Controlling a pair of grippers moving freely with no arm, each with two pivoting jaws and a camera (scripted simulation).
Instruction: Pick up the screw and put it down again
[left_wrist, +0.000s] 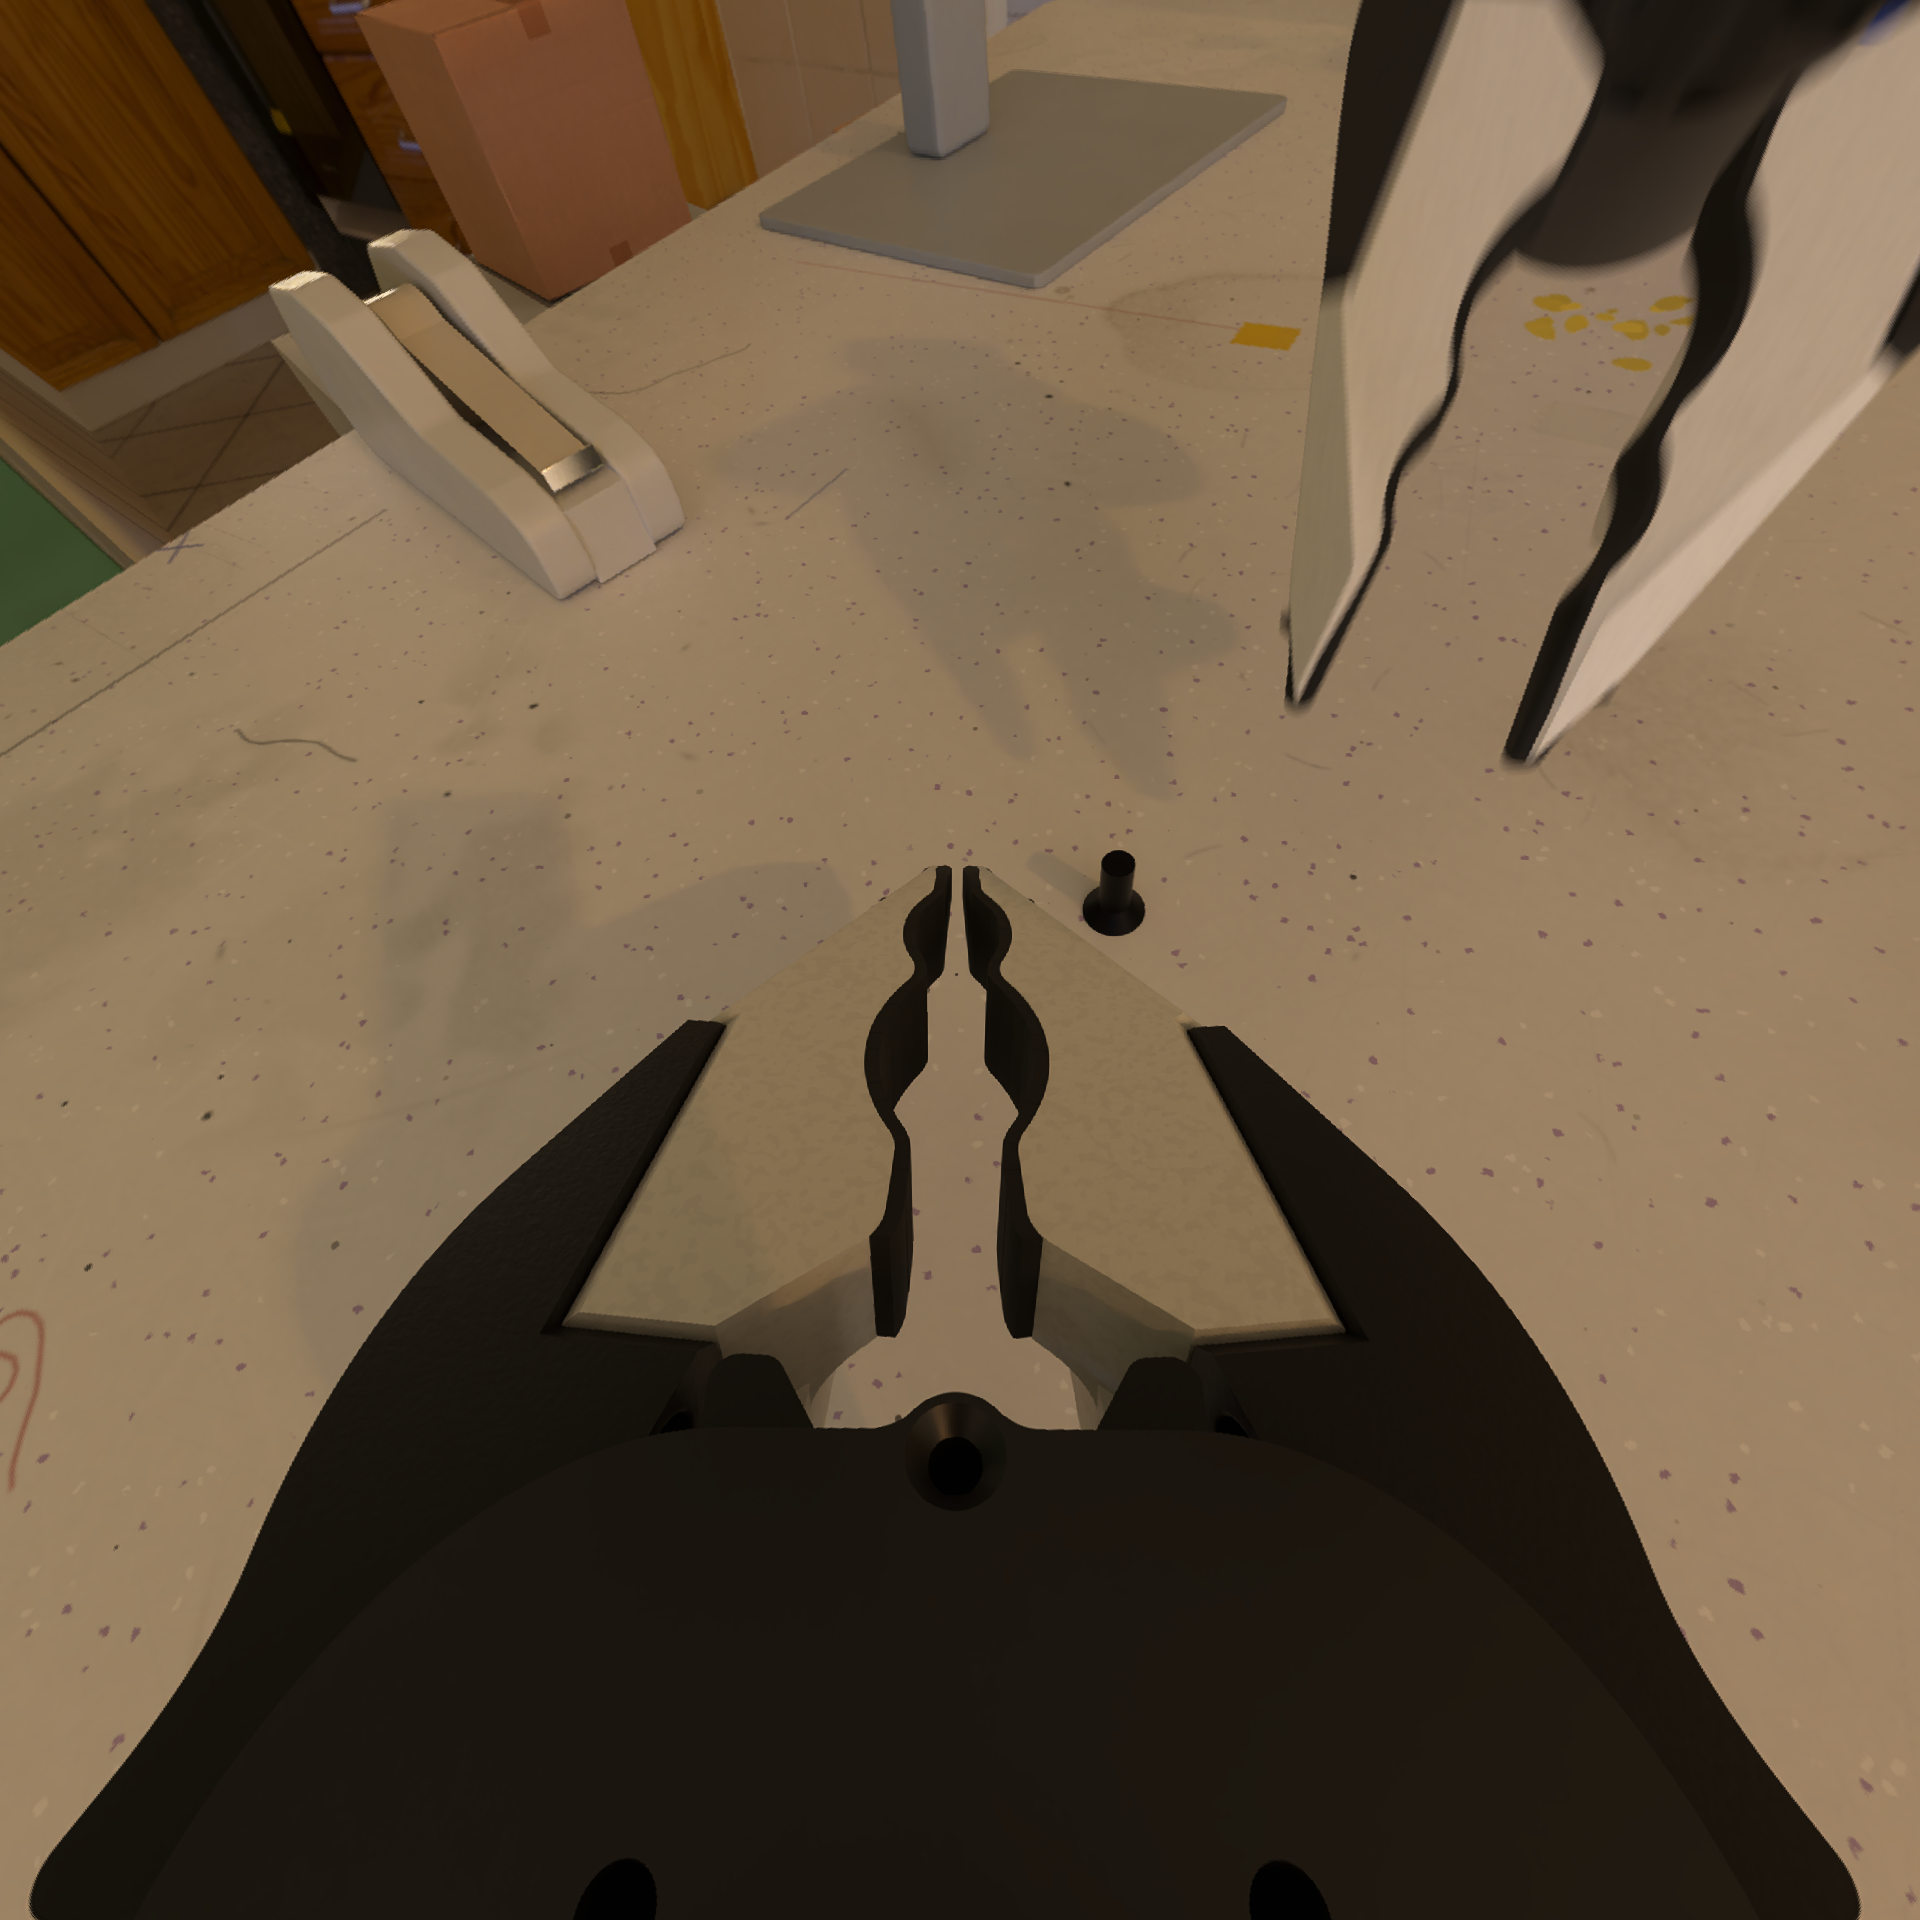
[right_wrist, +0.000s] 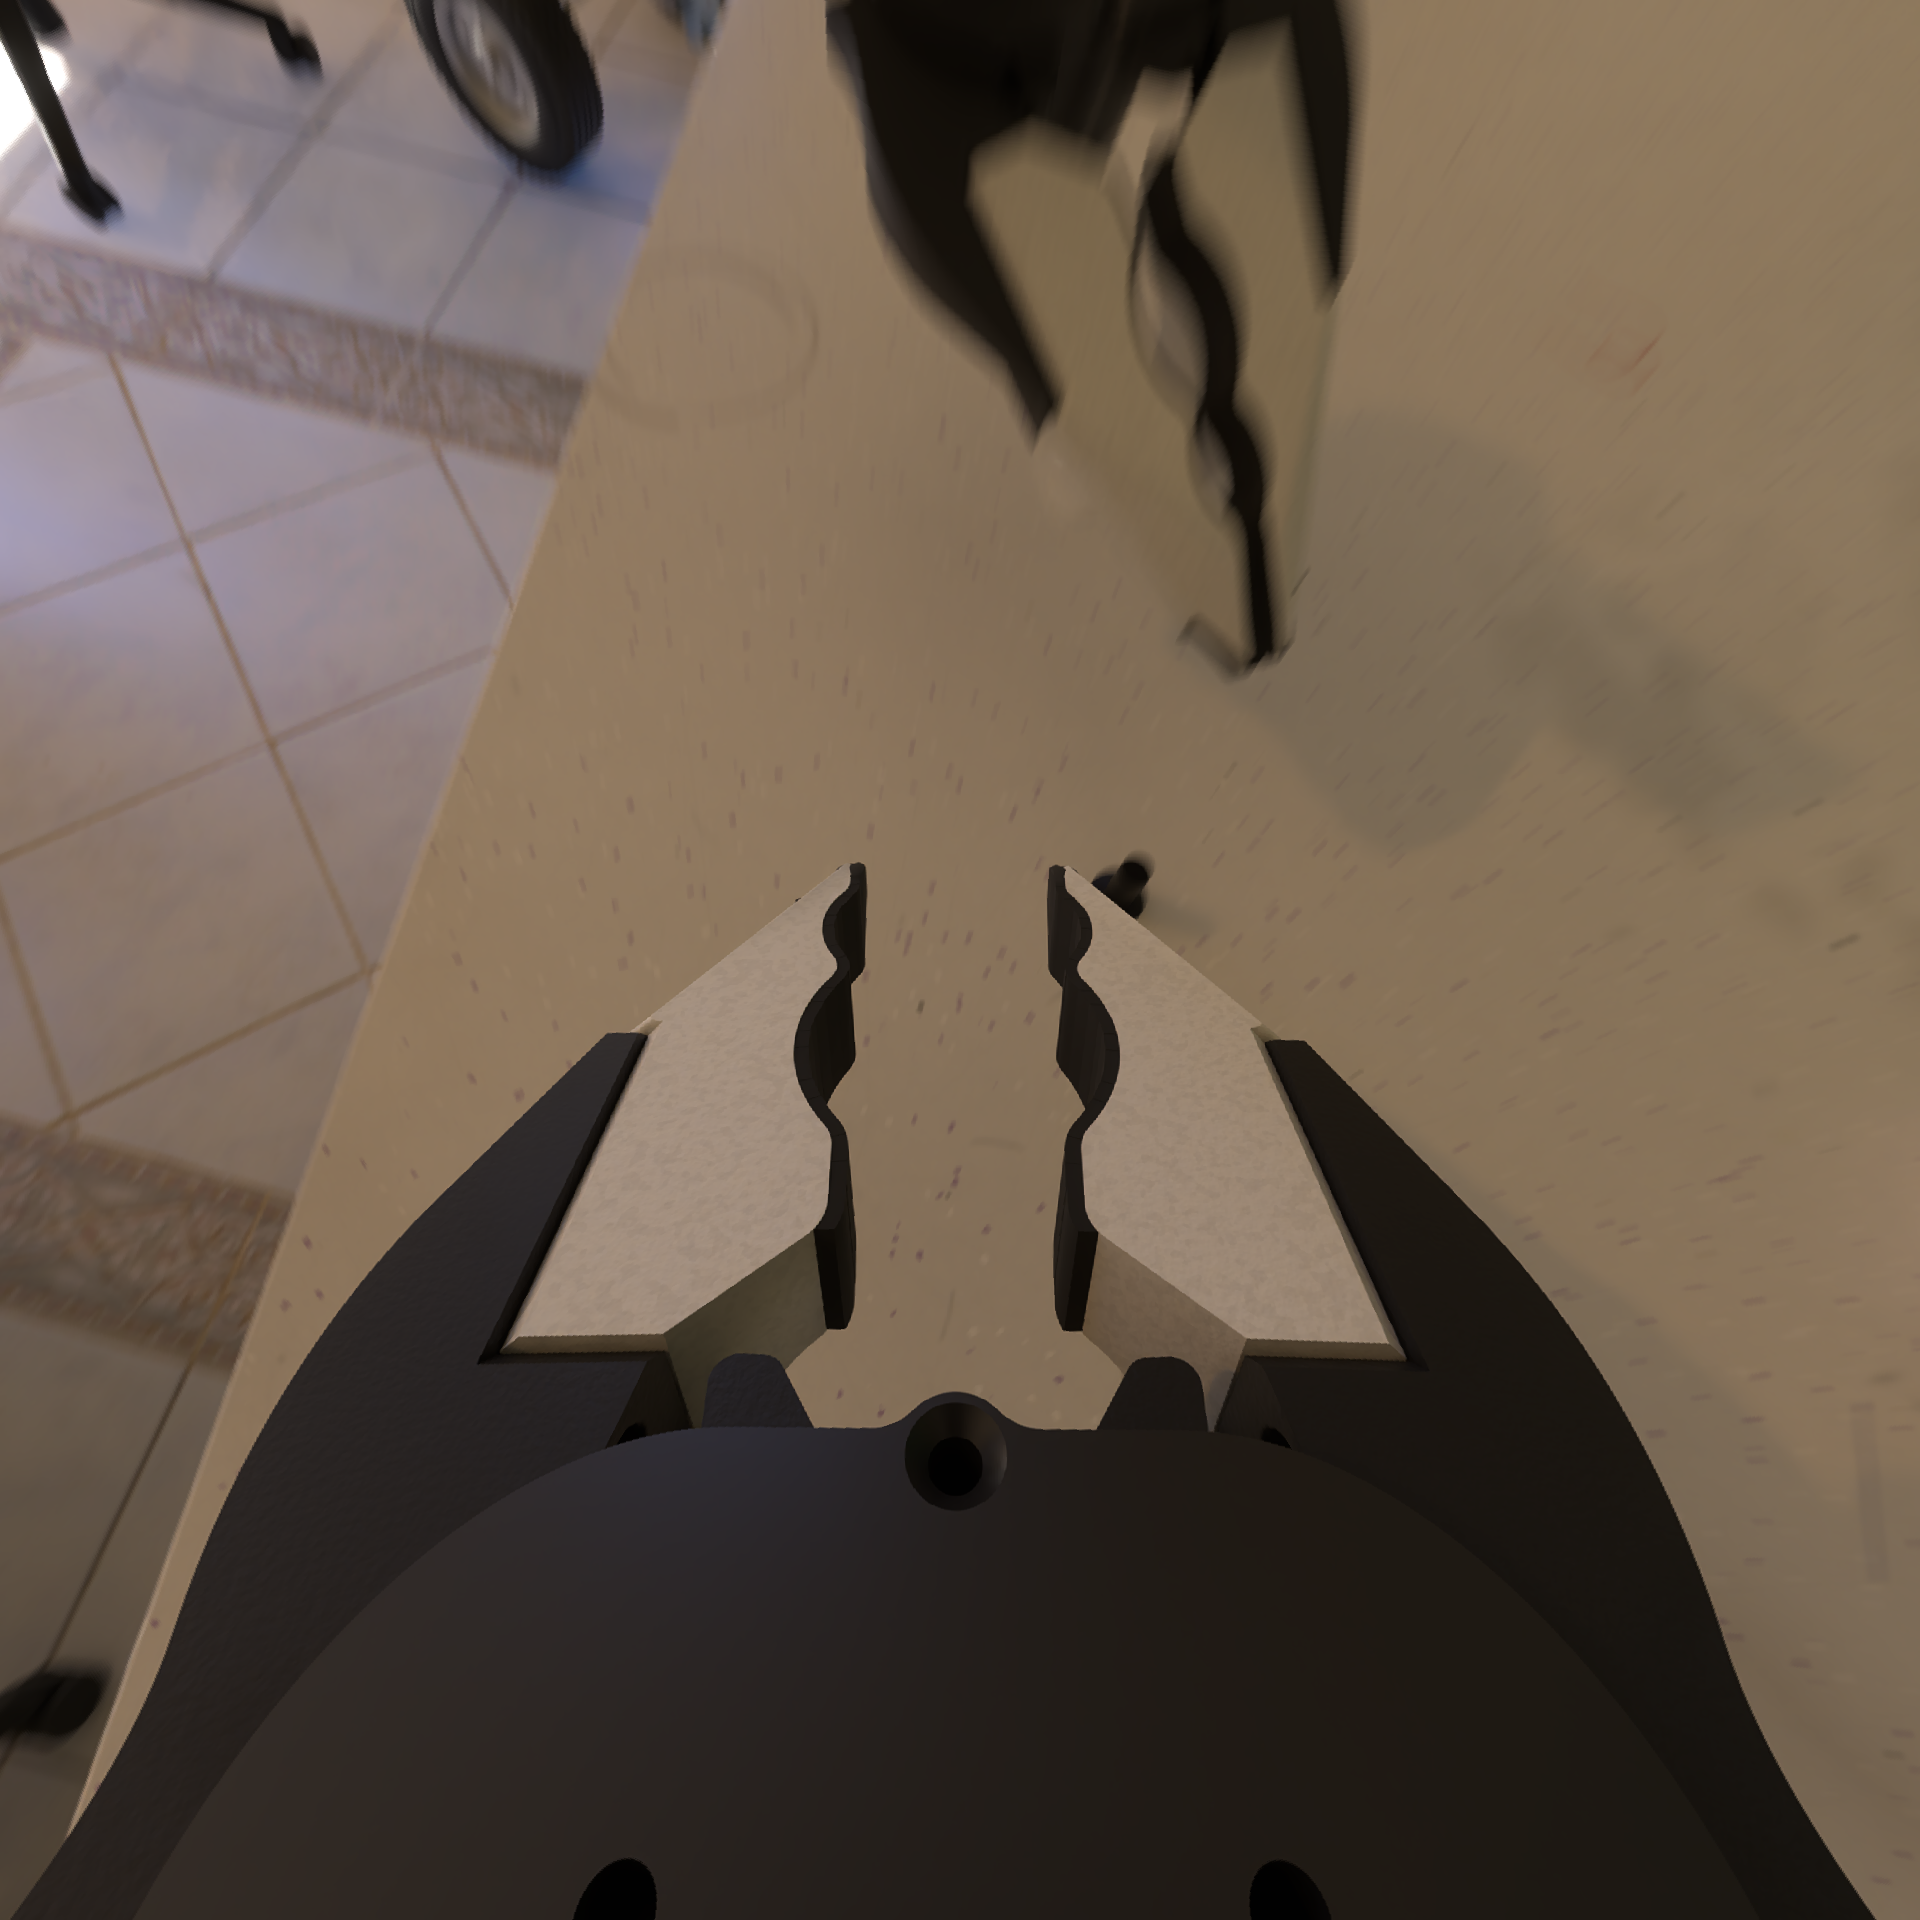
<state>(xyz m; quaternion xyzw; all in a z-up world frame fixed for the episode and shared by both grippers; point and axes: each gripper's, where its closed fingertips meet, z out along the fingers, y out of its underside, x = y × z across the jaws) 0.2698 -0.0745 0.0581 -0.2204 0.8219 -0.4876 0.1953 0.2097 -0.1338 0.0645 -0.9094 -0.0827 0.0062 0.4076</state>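
The black screw (left_wrist: 1114, 899) stands head-down on the speckled tabletop (left_wrist: 416, 935), just right of the left tongs (left_wrist: 957, 875), which are pressed together and empty. The right tongs (right_wrist: 954, 878) are spread, with the screw outside their right tip; closing there would likely knock it over.

Small black screw (left_wrist: 1114, 896) stands head-down on the speckled tabletop (left_wrist: 416, 935).

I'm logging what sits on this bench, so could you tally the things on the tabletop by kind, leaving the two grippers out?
Black screw: 1, standing head-down on the table
White tape dispenser: 1
Grey monitor stand: 1
Total: 3
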